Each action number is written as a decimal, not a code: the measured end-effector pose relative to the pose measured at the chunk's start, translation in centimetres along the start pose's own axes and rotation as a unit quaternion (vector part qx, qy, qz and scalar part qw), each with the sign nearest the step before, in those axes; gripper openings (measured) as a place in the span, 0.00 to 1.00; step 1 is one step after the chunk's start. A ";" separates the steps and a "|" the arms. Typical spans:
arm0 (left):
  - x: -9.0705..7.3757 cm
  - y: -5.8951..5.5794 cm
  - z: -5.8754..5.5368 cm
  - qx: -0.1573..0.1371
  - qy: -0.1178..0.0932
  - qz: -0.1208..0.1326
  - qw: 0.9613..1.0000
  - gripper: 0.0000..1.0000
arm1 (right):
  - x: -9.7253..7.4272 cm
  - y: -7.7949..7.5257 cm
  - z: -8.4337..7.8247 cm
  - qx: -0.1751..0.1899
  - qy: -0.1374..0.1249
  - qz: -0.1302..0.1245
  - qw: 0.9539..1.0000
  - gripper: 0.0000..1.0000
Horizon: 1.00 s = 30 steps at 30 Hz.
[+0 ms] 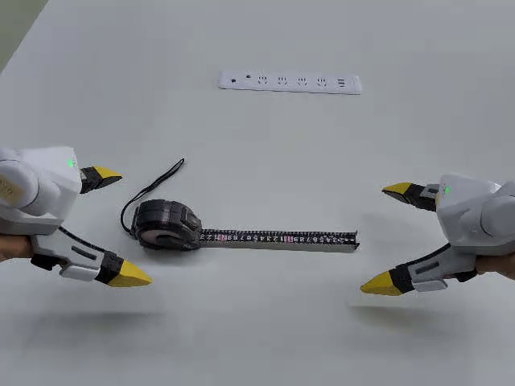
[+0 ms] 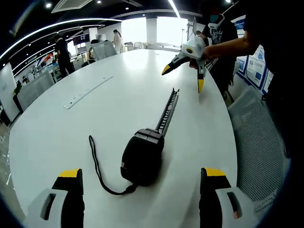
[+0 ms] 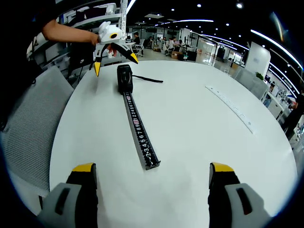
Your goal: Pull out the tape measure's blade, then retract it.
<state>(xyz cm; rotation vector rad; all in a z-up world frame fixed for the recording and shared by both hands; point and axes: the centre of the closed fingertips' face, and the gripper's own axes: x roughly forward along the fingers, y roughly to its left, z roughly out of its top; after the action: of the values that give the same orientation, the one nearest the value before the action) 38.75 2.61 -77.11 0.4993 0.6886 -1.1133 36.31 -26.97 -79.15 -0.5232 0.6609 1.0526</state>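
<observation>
The tape measure (image 1: 166,224) rests on its side on the white table (image 1: 241,145), with its wrist strap (image 1: 153,185) curled behind it. Its blade (image 1: 278,239) lies drawn out flat along the table toward your right, ending at the end hook (image 1: 355,239).

Your left gripper (image 1: 134,227) hovers just beside the case with its jaws spread wide to either side of it, touching nothing. Your right gripper (image 1: 373,238) hovers just past the end hook, its jaws equally wide apart and holding nothing.

Judged from this layout, the pull-out step is complete. The retraction step is not yet done.

Because the blade lies extended with nothing holding it, the lock is probably engaged. Expect to steady the case and release the lock before the blade can return.
</observation>
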 end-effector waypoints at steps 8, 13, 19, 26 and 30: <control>-0.4 0.0 0.1 -0.007 -0.004 0.006 1.000 1.00 | -0.2 0.2 0.2 0.007 -0.005 -0.002 1.000 1.00; -1.3 0.0 -0.2 -0.031 -0.018 0.023 0.999 1.00 | -0.8 1.0 0.2 0.027 -0.012 -0.009 1.000 1.00; -1.8 -0.5 -0.2 -0.046 -0.029 0.036 0.998 1.00 | -1.3 1.1 0.3 0.054 -0.022 -0.024 0.998 1.00; -2.5 -1.3 0.0 -0.073 -0.053 0.055 0.994 1.00 | -1.7 1.5 0.6 0.078 -0.034 -0.046 0.995 1.00; -3.0 -1.7 0.1 -0.091 -0.067 0.070 0.991 1.00 | -2.1 1.9 1.0 0.088 -0.043 -0.058 0.993 1.00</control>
<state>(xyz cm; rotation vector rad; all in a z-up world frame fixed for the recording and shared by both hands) 36.38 3.84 -74.91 0.3085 0.6208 -0.9339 34.13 -26.80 -77.14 -0.3564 0.6330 0.8920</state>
